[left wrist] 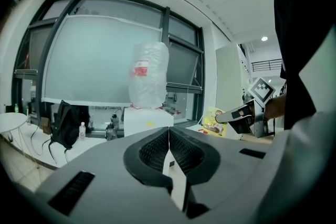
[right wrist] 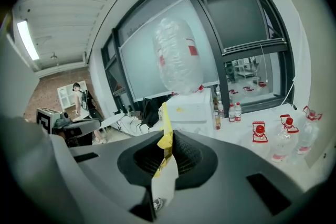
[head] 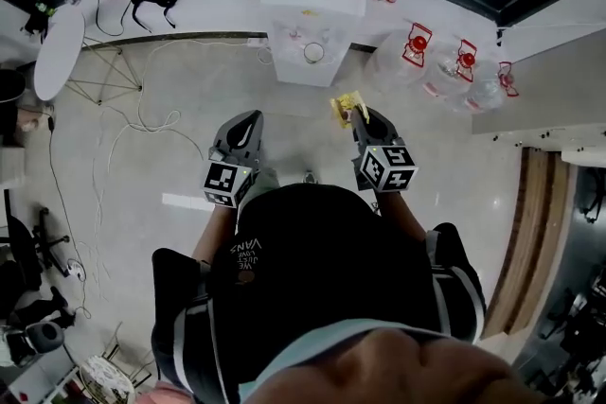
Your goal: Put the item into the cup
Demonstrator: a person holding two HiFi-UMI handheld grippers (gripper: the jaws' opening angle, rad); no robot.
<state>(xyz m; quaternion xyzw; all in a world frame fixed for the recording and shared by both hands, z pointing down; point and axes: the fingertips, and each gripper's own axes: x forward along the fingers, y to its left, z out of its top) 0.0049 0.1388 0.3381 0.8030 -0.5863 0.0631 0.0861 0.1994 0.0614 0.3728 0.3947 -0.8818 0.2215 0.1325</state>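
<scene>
My right gripper (head: pixel 358 114) is shut on a flat yellow snack packet (head: pixel 347 105), held edge-on in the right gripper view between the pads (right wrist: pixel 166 113). The left gripper view shows the same packet (left wrist: pixel 213 121) sticking out of the right gripper (left wrist: pixel 231 116). My left gripper (head: pixel 244 130) is shut with nothing in it, its ribbed pads (left wrist: pixel 157 150) pressed together. A small round cup (head: pixel 313 52) sits on the ledge of the white water dispenser (head: pixel 312 9), ahead of both grippers and apart from them.
A large clear water bottle (right wrist: pixel 178 57) stands upside down on the dispenser (right wrist: pixel 191 107). Empty bottles with red handles (head: pixel 417 47) lie to its right. A black bag (left wrist: pixel 65 123) hangs at the left beside a round white table (head: pixel 57 52). Cables (head: pixel 123 132) trail over the floor.
</scene>
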